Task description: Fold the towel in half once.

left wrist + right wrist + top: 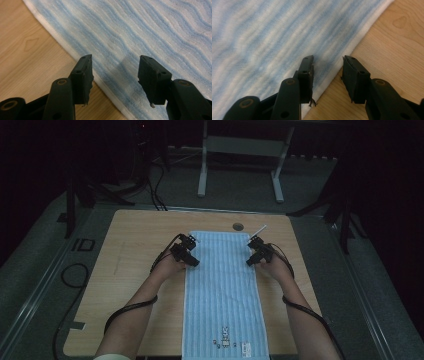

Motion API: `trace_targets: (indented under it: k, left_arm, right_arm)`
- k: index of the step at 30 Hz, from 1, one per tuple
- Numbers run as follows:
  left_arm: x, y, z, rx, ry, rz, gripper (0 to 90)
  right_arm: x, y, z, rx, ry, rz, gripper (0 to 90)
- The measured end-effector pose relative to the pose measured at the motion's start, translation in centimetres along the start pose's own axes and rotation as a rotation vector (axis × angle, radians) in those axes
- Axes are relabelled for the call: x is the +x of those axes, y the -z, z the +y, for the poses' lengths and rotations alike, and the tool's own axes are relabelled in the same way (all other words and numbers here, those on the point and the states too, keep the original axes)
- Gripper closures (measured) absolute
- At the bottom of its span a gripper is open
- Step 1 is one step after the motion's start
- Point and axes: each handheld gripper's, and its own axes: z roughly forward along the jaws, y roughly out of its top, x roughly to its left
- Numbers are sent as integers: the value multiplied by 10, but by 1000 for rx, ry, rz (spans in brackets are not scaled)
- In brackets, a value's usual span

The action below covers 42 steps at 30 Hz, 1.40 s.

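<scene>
Towel (221, 290), blue-striped, lies flat along the middle of the wooden table (130, 270). Left gripper (192, 261) and right gripper (250, 261), jaws parted and empty, straddle the towel's 2 long edges.

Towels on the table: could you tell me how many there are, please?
1. A single blue-and-white striped towel lies flat down the middle of the wooden table, between the left gripper and the right gripper, each at one long edge. Nothing appears hidden beneath it.
</scene>
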Motion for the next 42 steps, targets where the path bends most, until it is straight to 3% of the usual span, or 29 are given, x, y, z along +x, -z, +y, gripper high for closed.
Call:
trace_targets:
  k: [4,5,7,10,11,13,16,22,24,25,26,27,28,30,32,34,35,40,41,42]
  left_arm:
    - [-2,-4,0,35,-35,20,497]
    - [-3,-7,-2,47,-39,24,555]
    - [-2,-7,-7,25,-31,5,580]
    - [-2,-6,-9,15,-30,-3,712]
    - [-5,-6,-9,11,-35,-24,822]
    - [-7,-7,-8,16,-39,-16,860]
    - [-10,-4,-6,2,-27,-3,873]
    - [-12,21,-5,-53,-1,-18,871]
    - [-13,33,-7,-66,-17,-10,870]
    - [-14,43,-12,-79,-19,-28,870]
    - [-14,43,-12,-79,-19,-28,869]
    - [-17,53,-19,-83,-31,-41,869]
    - [-17,53,-19,-83,-31,-41,868]
    - [-23,63,-26,-99,-34,-39,867]
    - [-37,78,-39,-111,-56,-54,865]
    - [-41,81,-42,-112,-67,-52,864]
    - [-53,90,-52,-126,-84,-52,861]
    - [-70,99,-75,-136,-98,-86,858]
    - [-79,97,-88,-120,-112,-99,853]
    - [-79,97,-88,-120,-112,-99,850]
  right_arm:
    - [2,0,1,11,-3,14,727]
    - [2,1,1,15,-1,18,792]
    - [2,1,0,16,-1,23,845]
    - [4,1,0,18,8,19,860]
    - [7,1,1,20,18,6,868]
    - [8,1,1,21,24,3,870]
    - [9,2,1,18,24,-2,874]
    - [9,21,-2,-29,19,14,874]
    - [11,34,-5,-55,21,21,874]
    - [15,46,-10,-90,37,29,874]
    - [15,46,-10,-90,37,29,874]
    - [21,60,-20,-121,56,54,874]
    - [21,60,-20,-121,56,54,874]
    - [26,70,-29,-145,70,68,873]
    - [35,82,-43,-166,86,91,873]
    - [41,88,-53,-170,103,102,873]
    - [46,91,-59,-179,111,102,873]
    - [61,92,-81,-180,146,120,872]
    - [67,87,-95,-177,148,143,872]
    - [69,86,-98,-168,149,150,872]
